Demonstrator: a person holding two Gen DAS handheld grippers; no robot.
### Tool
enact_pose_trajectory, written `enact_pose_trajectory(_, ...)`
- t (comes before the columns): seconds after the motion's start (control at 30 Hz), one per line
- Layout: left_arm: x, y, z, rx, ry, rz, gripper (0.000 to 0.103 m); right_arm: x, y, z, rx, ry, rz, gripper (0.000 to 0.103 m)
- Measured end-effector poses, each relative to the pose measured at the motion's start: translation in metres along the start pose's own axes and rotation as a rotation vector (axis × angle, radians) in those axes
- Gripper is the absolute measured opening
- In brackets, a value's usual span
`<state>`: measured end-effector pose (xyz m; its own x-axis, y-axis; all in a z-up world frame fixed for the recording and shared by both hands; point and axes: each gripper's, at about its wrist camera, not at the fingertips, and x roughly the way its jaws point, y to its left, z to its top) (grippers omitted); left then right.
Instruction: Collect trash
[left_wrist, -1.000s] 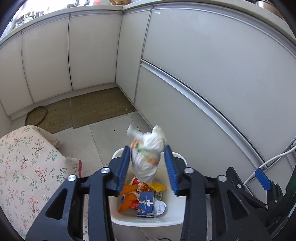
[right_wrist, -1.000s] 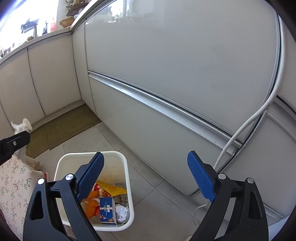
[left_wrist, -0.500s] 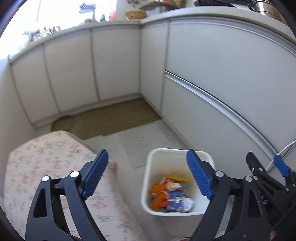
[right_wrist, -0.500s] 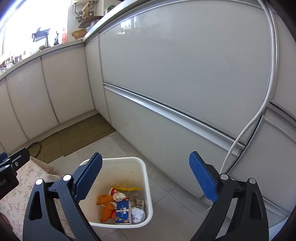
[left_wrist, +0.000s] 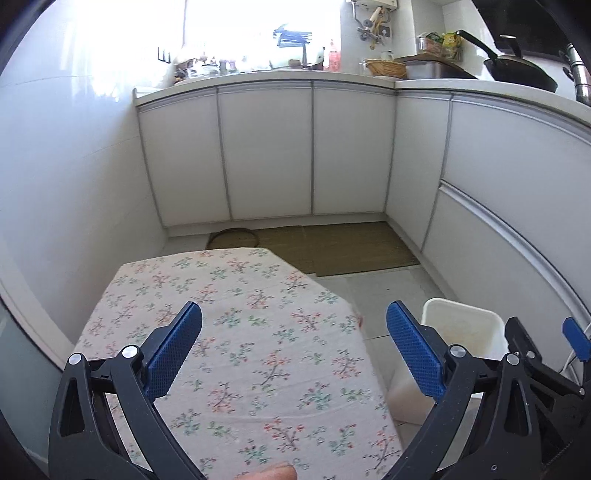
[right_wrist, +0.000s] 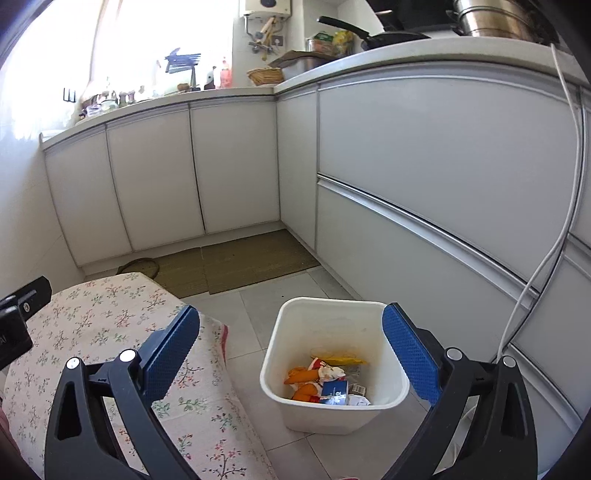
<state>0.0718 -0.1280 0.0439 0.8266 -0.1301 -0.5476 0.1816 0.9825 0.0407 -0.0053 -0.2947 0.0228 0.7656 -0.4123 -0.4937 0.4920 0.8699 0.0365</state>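
Note:
A white trash bin (right_wrist: 384, 400) stands on the tiled floor by the cabinets, holding orange, yellow, blue and white wrappers (right_wrist: 325, 380). It also shows in the left wrist view (left_wrist: 461, 332), to the right of the table. My left gripper (left_wrist: 293, 349) is open and empty above the floral tablecloth (left_wrist: 240, 339). My right gripper (right_wrist: 291, 350) is open and empty, above the gap between table and bin. No trash shows on the tablecloth.
White cabinets (right_wrist: 424, 177) run along the back and right. A brown mat (right_wrist: 251, 258) lies on the floor in the corner. A white cable (right_wrist: 546, 258) hangs down the right cabinet. Pots and clutter sit on the countertop (left_wrist: 424, 70).
My left gripper opened and let a crumpled white bag fall into the bin, then swung left and up over the table. My right gripper lifted and pulled back a little.

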Motion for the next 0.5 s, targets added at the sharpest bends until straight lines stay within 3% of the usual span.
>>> enact_pose_trajectory(0.17,-0.009,0.029,-0.019,-0.01,0.037,0.042,0.096,-0.017,0.025,-0.007,-0.007,0.0,0.055,0.096)
enact_pose_trajectory(0.4,-0.035,0.056,-0.047,-0.002,0.008,0.089,0.096,-0.041,0.047,-0.025,-0.039,0.016,0.097,0.096)
enact_pose_trajectory(0.5,-0.044,0.068,-0.054,-0.028,-0.015,0.077,0.096,-0.05,0.049,-0.034,-0.037,0.015,0.107,0.096)
